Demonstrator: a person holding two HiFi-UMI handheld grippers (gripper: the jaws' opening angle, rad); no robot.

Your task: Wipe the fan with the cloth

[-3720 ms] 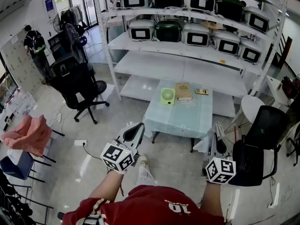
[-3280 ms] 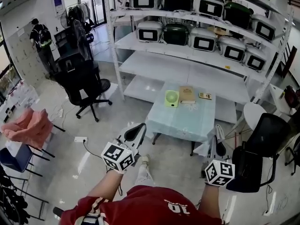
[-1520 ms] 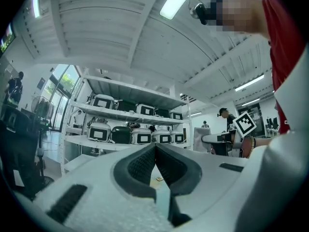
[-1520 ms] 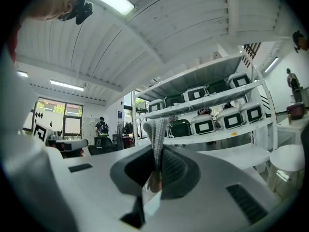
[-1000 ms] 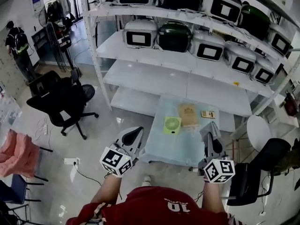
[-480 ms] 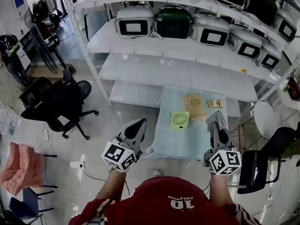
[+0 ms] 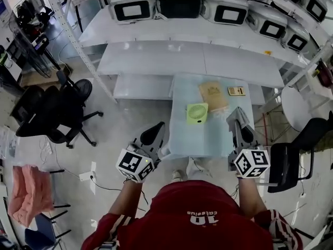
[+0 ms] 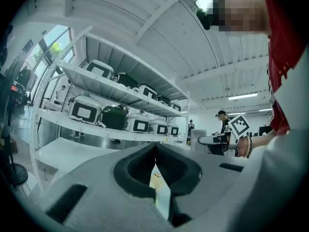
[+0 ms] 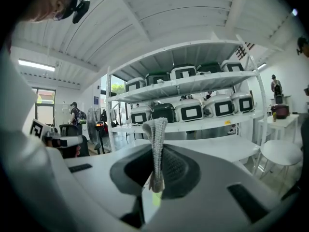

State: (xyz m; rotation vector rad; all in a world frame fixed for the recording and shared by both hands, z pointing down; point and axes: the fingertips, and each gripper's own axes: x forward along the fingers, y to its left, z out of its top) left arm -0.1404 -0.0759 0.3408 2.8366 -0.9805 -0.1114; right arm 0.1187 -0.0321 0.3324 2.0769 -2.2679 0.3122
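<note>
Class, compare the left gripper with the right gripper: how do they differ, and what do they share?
The right gripper is shut on a grey cloth; the left gripper is shut on nothing. The right gripper is over the table, right of the green fan; the left gripper is off the table's left edge, over the floor. Both point toward the shelves.

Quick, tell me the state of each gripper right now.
Left gripper: closed, nothing between its jaws.
Right gripper: closed on the grey cloth.
</note>
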